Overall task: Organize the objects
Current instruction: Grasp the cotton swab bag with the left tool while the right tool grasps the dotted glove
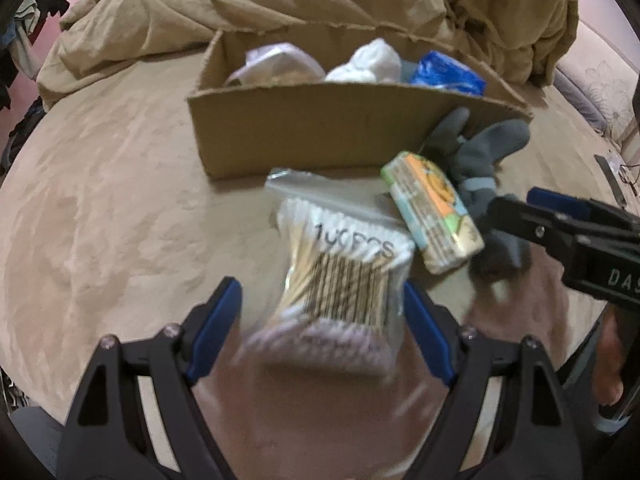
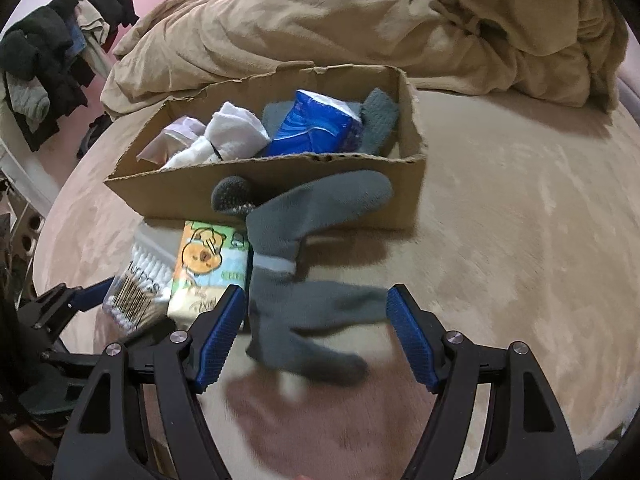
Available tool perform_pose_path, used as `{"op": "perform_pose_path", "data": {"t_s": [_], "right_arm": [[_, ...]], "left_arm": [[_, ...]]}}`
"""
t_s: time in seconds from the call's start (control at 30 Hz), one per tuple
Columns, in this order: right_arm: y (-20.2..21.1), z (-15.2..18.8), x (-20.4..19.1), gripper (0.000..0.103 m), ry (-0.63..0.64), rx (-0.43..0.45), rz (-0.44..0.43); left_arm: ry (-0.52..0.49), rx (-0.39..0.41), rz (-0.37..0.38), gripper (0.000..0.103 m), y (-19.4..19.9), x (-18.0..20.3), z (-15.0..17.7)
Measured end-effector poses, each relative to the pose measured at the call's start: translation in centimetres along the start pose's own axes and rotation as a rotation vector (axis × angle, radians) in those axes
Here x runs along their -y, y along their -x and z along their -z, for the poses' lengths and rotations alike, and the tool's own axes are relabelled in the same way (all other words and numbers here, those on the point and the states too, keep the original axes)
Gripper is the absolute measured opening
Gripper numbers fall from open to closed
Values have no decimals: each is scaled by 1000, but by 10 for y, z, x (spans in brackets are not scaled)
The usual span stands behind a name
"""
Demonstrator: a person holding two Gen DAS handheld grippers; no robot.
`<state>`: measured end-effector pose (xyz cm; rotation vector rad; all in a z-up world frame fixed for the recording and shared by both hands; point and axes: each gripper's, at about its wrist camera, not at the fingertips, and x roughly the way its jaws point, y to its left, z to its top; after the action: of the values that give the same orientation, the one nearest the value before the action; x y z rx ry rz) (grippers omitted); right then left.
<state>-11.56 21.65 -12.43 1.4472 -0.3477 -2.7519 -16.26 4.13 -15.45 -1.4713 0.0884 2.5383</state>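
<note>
Both our grippers are spread wide, holding nothing. Left gripper (image 1: 322, 320) hangs over the bag of cotton swabs (image 1: 340, 264), blue pads on either side of it but not touching as far as we can tell; the near end of the bag is blurred. Bag is marked "100PCS" and lies on the tan bedspread (image 1: 120, 200).

Right gripper (image 2: 316, 332) is over the grey glove (image 2: 296, 280), jaws wide apart with the glove's cuff end between them. Contact unclear, lower glove is blurred. Glove fingers reach up against the front wall of the cardboard box (image 2: 180, 188).

Tissue pack with a cartoon bear (image 2: 208, 264) lies between swabs and glove, touching both. All three sit just in front of the box.

Inside the box: white socks (image 2: 232, 132), blue plastic pack (image 2: 316, 124), another grey glove (image 2: 378, 120) at the right end, pale wrapped item (image 2: 172, 140) at the left end.

Crumpled tan duvet (image 2: 320, 28) is piled behind the box. Dark clothes heap (image 2: 52, 60) is far left in the right wrist view.
</note>
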Motion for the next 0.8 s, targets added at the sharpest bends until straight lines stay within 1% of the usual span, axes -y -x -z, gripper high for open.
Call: {"op": "perform_pose_path", "data": {"t_s": [0.13,0.2,0.27,0.33,0.37,0.4,0.43,0.47,0.5,0.7,0.8], "right_arm": [[-14,-6,-3,76,14,-11,-4],[-20,-8,-2,76,11,-9,-5],[-24,-10,0,75,3,-14,-4],[-28,-10,3,69,-6,-32,-11],[-28,-9,4,61,-8,-36,-7],[-28,-9,4,51,-2,-33,1],[-27,-8,2,44,11,-32,-6],[-26,-7,0,31,16,-35,-19],[-24,-7,-1,26,21,-37,-26],[-1,-2,-14,24,47,-15,-25],[14,1,-15,24,40,0,-18]], "left_arm": [[-15,3,-17,82,-6,1,-2],[-23,11,-24,79,-7,1,-2],[-31,25,-37,69,-5,1,-1],[-23,36,-45,61,-3,-1,-1],[-21,38,-42,57,-2,-3,0],[-19,39,-41,54,0,-4,1],[-16,40,-39,52,2,-5,1],[-14,40,-35,50,4,-5,1],[-13,40,-27,49,6,-5,1],[-24,60,-16,46,25,0,10],[-14,58,6,46,36,2,16]]}}
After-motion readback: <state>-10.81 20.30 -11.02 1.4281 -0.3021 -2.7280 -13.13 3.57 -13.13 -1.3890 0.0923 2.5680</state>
